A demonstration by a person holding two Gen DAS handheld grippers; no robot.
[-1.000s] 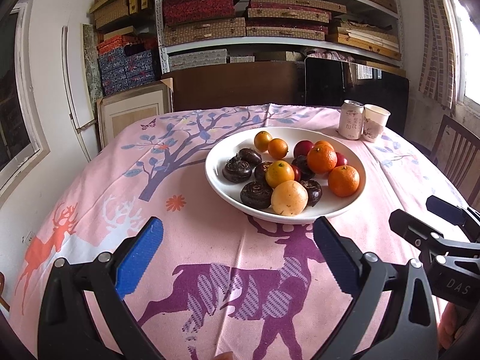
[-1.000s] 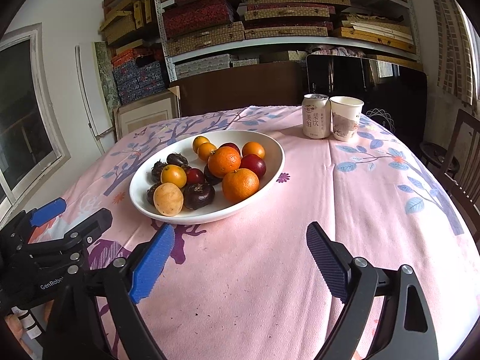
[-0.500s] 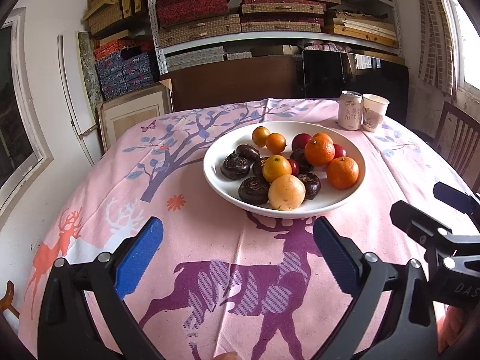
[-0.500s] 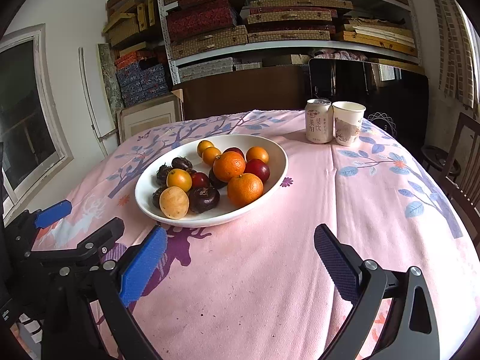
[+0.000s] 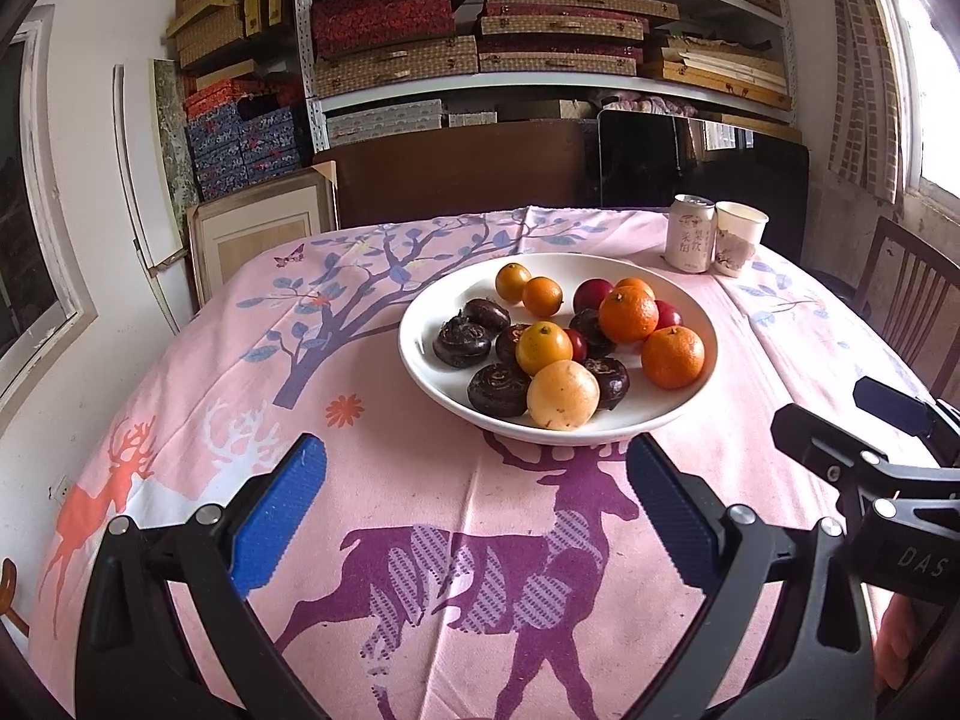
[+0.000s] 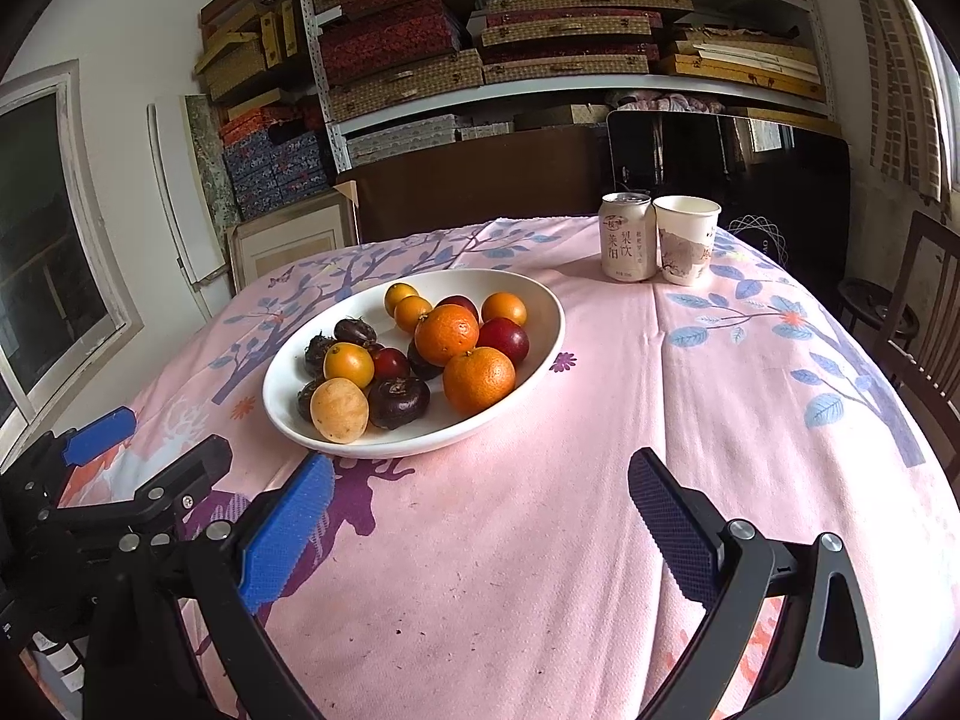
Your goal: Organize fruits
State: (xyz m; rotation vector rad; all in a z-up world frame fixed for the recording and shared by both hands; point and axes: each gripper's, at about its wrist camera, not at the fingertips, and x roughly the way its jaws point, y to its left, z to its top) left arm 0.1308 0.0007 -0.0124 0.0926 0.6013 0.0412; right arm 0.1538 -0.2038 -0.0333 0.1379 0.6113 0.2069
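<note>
1. A table draped in a pink cloth with deer and tree prints is seen filling the lower half of both frames.
2. A white oval bowl is placed centre-right in the left wrist view; its long axis is seen running roughly left to right there, and from lower left to upper right in the right wrist view.
3. The fruits are held inside the bowl: two large oranges at its right side, a pale yellow round fruit at its near rim, dark brown fruits at its left, and small red ones among them.
4. The left hand-held gripper is shown wide open at the bottom of its frame, nothing between its blue pads, short of the bowl.
5. The right hand-held gripper is likewise spread wide and empty, over bare cloth.
6. A drink can and a paper cup are seen upright side by side, upper right.
</note>
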